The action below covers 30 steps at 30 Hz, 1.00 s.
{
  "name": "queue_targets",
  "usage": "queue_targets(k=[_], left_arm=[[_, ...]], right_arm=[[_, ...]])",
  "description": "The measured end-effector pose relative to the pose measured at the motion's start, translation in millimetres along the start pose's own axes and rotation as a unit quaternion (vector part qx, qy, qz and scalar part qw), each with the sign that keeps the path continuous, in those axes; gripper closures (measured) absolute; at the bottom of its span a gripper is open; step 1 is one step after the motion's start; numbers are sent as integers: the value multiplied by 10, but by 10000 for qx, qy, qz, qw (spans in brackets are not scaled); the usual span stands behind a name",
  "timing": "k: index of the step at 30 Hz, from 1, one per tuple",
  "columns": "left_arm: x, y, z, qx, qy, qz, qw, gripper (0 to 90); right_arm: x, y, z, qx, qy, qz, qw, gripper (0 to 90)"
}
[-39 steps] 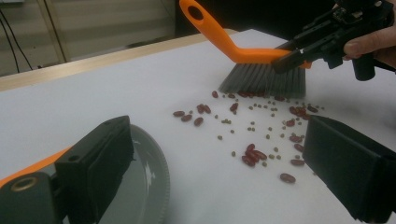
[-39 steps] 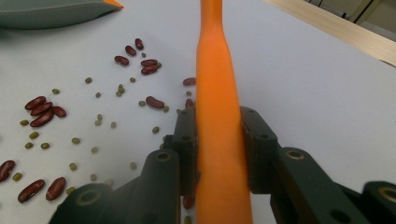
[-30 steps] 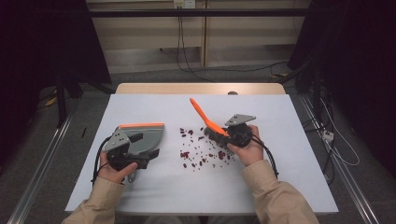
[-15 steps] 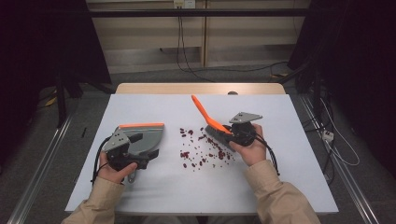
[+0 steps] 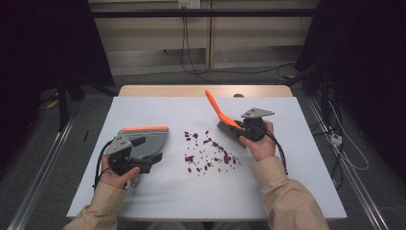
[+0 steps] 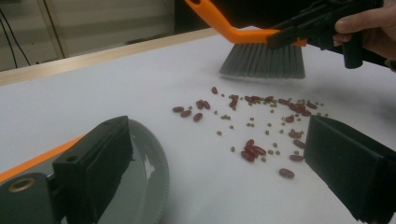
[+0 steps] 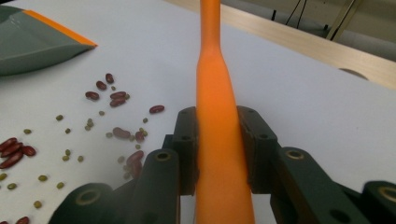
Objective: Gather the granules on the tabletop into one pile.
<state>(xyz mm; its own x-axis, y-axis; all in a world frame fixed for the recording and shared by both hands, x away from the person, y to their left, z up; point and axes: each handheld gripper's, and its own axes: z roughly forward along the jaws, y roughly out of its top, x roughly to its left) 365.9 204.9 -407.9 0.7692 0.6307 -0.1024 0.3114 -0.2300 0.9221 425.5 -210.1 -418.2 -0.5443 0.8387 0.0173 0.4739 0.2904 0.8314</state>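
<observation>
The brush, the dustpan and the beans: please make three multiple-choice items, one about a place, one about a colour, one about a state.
1. Where do the beans lie?
A. between dustpan and brush
B. inside the dustpan
C. on the floor

2. What colour is the brush handle?
A. blue
B. orange
C. white

3. How are the right tongs?
A. open, empty
B. shut on the brush
C. shut on the dustpan

Answers: 1 A, they are scattered on the table between the dustpan and the brush; 2 B, the handle is orange; 3 B, the pads press on the handle.
</observation>
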Motion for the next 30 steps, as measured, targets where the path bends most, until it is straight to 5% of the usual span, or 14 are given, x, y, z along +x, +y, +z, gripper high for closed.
queue_targets(k=[11,19,25,30], left_arm=[[-4,-7,20,27,-38,-13,10000,79],[25,-18,12,35,-17,-39,10000,79],[42,-17,-3,22,5,-100,9999,79],[64,-27,-5,36,67,-172,9998,78]], right_arm=[[8,16,65,389,-37,145,9991,645],[-37,91,164,705,89,62,9975,709],[-122,194,270,128,349,-31,9993,710],[-99,285,497,-55,573,-273,9980,711]])
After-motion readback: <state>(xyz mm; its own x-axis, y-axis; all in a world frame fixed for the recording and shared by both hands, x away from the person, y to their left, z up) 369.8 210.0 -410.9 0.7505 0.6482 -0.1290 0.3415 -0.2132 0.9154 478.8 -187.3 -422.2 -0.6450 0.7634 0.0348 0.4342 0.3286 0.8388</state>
